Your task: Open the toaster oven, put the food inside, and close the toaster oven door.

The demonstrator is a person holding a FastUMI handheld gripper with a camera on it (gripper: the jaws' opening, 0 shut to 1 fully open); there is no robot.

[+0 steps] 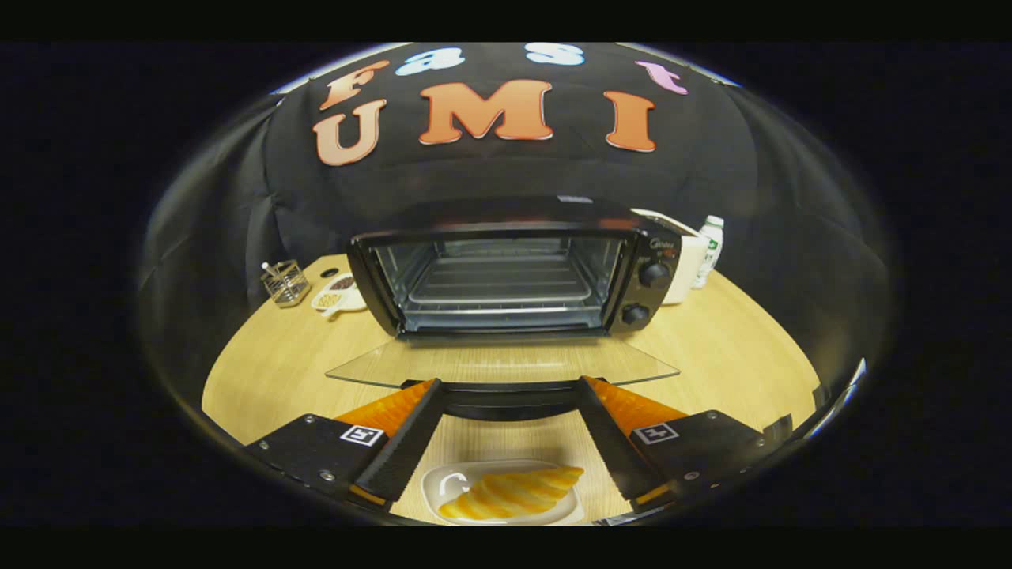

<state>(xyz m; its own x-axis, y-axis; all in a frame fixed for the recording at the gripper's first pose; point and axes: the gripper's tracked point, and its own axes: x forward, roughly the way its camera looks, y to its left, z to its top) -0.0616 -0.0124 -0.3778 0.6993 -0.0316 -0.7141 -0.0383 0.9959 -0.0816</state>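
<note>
**Toaster oven open on the table, food on a dish between the fingers**

A black toaster oven (506, 273) sits on a light wooden table (735, 356), straight ahead at twelve o'clock from the gripper (506, 391). Its glass door (502, 365) is folded down flat toward the viewer, and the wire rack inside is bare. Two round knobs (647, 294) sit one above the other on the oven's right side panel.

The fingers are spread wide apart, holding nothing. Their tips reach up to the dark handle edge of the lowered door; whether they touch it cannot be told.

Between the fingers, at six o'clock and nearer than the door, lies a pale oblong dish (443, 484) carrying the food (514, 491) — a golden, ridged pastry lying on its side.

Beyond the oven at ten o'clock stand a small wire basket (285, 282) and a white dish of snacks (336, 296). At two o'clock, behind the oven, are a white box-shaped item (686, 265) and a clear plastic bottle (709, 249).
</note>
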